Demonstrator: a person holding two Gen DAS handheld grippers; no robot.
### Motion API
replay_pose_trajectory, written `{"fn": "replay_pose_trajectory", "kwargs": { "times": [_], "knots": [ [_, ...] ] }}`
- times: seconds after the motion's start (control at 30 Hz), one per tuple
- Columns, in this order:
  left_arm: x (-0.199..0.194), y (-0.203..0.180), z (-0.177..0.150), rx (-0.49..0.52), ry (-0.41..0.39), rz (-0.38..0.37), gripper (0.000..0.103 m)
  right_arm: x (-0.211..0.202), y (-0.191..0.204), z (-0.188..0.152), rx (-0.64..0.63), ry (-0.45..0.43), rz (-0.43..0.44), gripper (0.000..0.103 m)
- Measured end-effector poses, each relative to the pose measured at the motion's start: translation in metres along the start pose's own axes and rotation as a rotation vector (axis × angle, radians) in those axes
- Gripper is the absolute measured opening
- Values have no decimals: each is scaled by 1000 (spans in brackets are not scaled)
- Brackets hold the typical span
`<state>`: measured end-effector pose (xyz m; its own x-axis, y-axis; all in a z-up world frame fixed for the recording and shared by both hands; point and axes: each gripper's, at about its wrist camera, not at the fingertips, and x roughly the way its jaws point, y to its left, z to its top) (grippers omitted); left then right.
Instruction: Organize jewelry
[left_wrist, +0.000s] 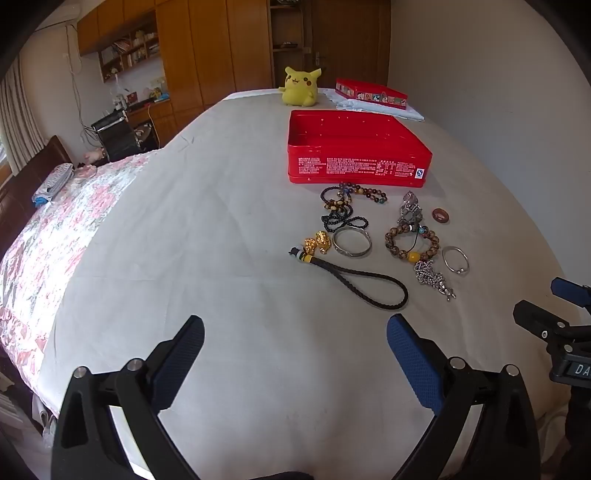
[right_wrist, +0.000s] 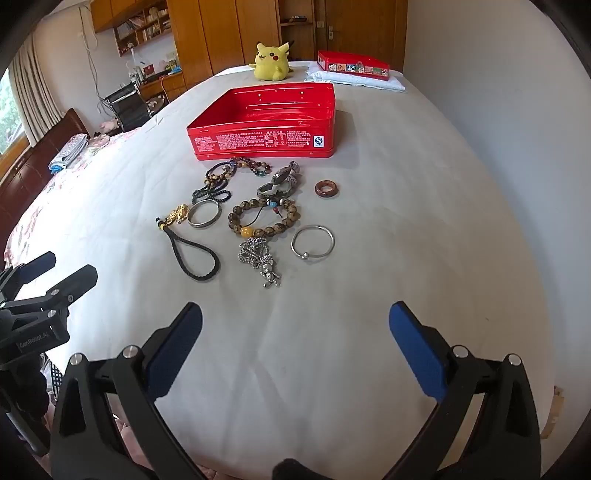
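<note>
Bed (left_wrist: 221, 221) with a pale sheet carries everything, and the red tin (left_wrist: 360, 171), open and with nothing visible inside, is the landmark for the rest. Beyond the tin sit a yellow plush (left_wrist: 301, 86) and the tin's lid (left_wrist: 371, 94) on a folded cloth. Both grippers hover on the near side of the tin, well apart from it: the left gripper (left_wrist: 295, 339) and the right gripper (right_wrist: 295, 328) each have the jaws spread fully wide and hold nothing. Jewelry lies between the tin and the grippers. Nearest to the grippers is a black braided cord (right_wrist: 194, 254) with a gold charm (right_wrist: 177, 216); it looks soft and light, so I would pinch it at the stiff charm end. Closer to the tin are the wooden bead bracelet (right_wrist: 264, 219) and dark bead strands (right_wrist: 214, 184), which probably roll and stretch, so a grip across the beads seems safest. The silver bangle (right_wrist: 205, 214) and the thin ring bangle (right_wrist: 313, 243) look rigid and slippery on the sheet; taking one wall of the hoop between the pads should work. The silver chain (right_wrist: 260, 262) is limp and may slip out. The small brown ring (right_wrist: 327, 188), to the right below the tin, is hard and easy to push away.
</note>
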<state>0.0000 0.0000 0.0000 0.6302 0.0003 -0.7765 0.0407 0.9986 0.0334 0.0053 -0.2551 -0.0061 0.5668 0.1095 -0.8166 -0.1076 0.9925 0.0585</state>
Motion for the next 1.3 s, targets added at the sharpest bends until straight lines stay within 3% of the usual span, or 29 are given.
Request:
{"fn": "replay_pose_trajectory", "kwargs": {
  "times": [1.3],
  "knots": [
    [-1,1,0,3,-3,3,99,2,0,0,3,2,3,100]
  ]
}}
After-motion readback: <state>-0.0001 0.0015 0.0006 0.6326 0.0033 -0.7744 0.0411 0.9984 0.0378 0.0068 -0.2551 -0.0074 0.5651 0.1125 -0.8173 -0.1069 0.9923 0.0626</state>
